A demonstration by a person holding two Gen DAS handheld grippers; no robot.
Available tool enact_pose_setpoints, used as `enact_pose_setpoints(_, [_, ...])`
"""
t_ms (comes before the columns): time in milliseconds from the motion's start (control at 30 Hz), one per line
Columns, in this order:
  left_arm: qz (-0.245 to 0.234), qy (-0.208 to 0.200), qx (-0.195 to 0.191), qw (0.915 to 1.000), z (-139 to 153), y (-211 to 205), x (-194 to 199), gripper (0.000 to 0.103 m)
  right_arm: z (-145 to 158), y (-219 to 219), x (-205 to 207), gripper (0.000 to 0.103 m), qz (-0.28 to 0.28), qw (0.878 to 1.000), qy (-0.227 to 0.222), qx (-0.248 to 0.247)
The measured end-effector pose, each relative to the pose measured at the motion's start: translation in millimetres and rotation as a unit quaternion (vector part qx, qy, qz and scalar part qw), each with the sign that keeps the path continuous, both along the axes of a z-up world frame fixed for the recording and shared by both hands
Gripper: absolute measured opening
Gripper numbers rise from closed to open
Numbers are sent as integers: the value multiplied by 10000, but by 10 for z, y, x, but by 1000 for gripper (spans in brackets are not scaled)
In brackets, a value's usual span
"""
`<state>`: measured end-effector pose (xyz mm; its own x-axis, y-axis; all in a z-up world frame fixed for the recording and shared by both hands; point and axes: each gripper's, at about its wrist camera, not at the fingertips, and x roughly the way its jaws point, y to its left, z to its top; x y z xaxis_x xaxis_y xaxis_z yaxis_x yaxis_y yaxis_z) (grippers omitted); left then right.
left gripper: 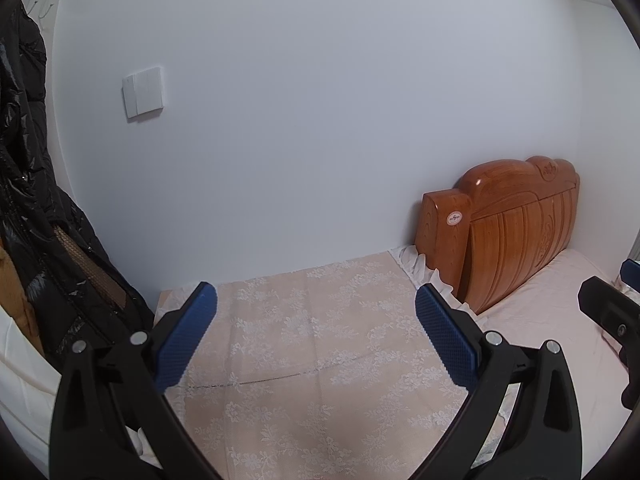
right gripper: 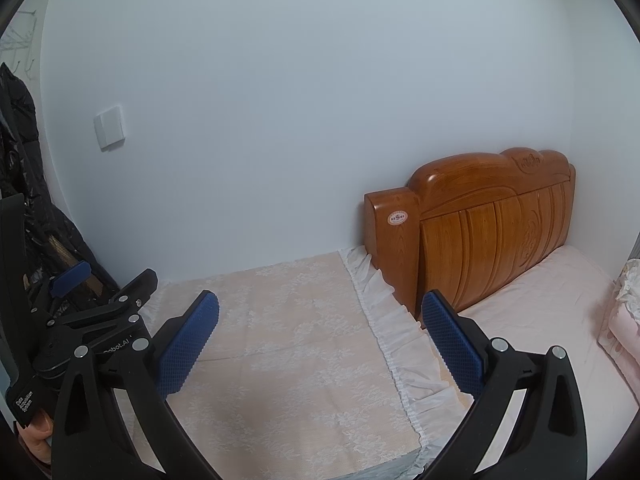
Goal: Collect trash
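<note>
Both tongs, left (left gripper: 316, 334) and right (right gripper: 320, 340), gape wide, holding nothing.

The right tongs (right gripper: 320, 336) are held wide apart above a lace-covered table (right gripper: 280, 360). A carved wooden headboard (right gripper: 488, 232) is seen beside it; the left tongs (right gripper: 108, 280) are seen at the left edge.

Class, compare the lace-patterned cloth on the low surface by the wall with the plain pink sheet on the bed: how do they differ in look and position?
The lace-patterned cloth carries a white floral pattern; the pink sheet is plain. The cloth has a white ruffled edge; the sheet shows none. The cloth lies left of the wooden headboard; the sheet lies in front of it, slightly wrinkled. Both are pale pinkish and lie flat.
</note>
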<state>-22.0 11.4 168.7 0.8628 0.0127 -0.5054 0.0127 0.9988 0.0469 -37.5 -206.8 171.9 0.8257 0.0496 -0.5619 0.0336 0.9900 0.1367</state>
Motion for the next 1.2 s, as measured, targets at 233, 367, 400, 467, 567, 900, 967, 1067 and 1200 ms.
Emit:
enact_pose_setpoints(233, [-49, 9, 4, 10000, -14, -10, 11, 95, -5, 15, -17, 101, 20, 10000, -12, -43])
enact_pose_setpoints(367, [-79, 22, 3, 10000, -16, -12, 20, 95, -7, 26, -19, 101, 11, 10000, -8, -66])
enact_pose_setpoints(400, [-85, 23, 4, 10000, -15, -12, 20, 95, -8, 28, -21, 101, 11, 10000, -5, -62])
enact_pose_setpoints(467, [-89, 25, 9, 10000, -13, -12, 21, 95, -6, 27, -18, 101, 11, 10000, -5, -63])
enact_pose_setpoints(567, [-93, 31, 5, 10000, -13, -12, 23, 95, -4, 29, -25, 101, 16, 10000, -5, -69])
enact_pose_setpoints(900, [-92, 38, -3, 10000, -14, -3, 27, 95, -5, 46, -31, 101, 3, 10000, -6, -79])
enact_pose_setpoints(967, [-89, 41, 1, 10000, -13, -4, 24, 95, -3, 49, -35, 101, 0, 10000, -9, -80])
enact_pose_setpoints(1067, [-88, 40, -2, 10000, -12, 3, 22, 95, -5, 50, -28, 101, -3, 10000, -6, -76])
enact_pose_setpoints(1200, [-88, 48, -2, 9999, -13, 4, 22, 95, -6, 58, -37, 101, 0, 10000, -2, -81])
